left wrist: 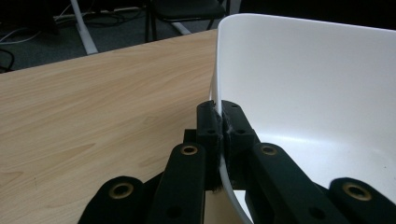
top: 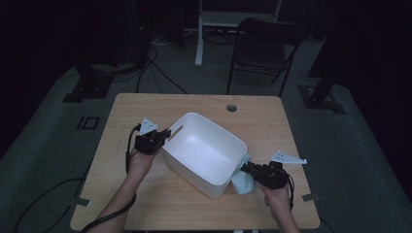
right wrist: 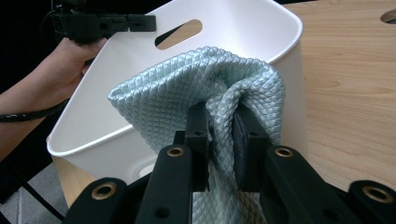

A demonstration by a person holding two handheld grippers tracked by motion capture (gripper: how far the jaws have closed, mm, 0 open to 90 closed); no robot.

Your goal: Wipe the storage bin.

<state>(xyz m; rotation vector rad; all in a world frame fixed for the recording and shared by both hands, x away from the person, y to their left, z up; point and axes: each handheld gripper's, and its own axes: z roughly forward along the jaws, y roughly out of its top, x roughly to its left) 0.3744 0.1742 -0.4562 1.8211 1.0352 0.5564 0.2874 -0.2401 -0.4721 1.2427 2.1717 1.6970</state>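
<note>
A white plastic tub (top: pixel 204 151) stands in the middle of the wooden table, with a handle slot (right wrist: pixel 178 33) in its far wall. My left gripper (top: pixel 165 134) is shut on the tub's left rim (left wrist: pixel 217 93); in the left gripper view the thin white wall runs between the two pads. My right gripper (top: pixel 244 169) is shut on a pale mint quilted cloth (right wrist: pixel 205 88), bunched between its pads. The cloth (top: pixel 241 180) hangs just outside the tub's right corner, level with its rim.
The table (top: pixel 145 109) has a round cable hole (top: pixel 231 108) near its far edge. Beyond it stand a dark folding chair (top: pixel 265 48) and a white desk leg (top: pixel 198 34). Cables trail over the grey floor at left.
</note>
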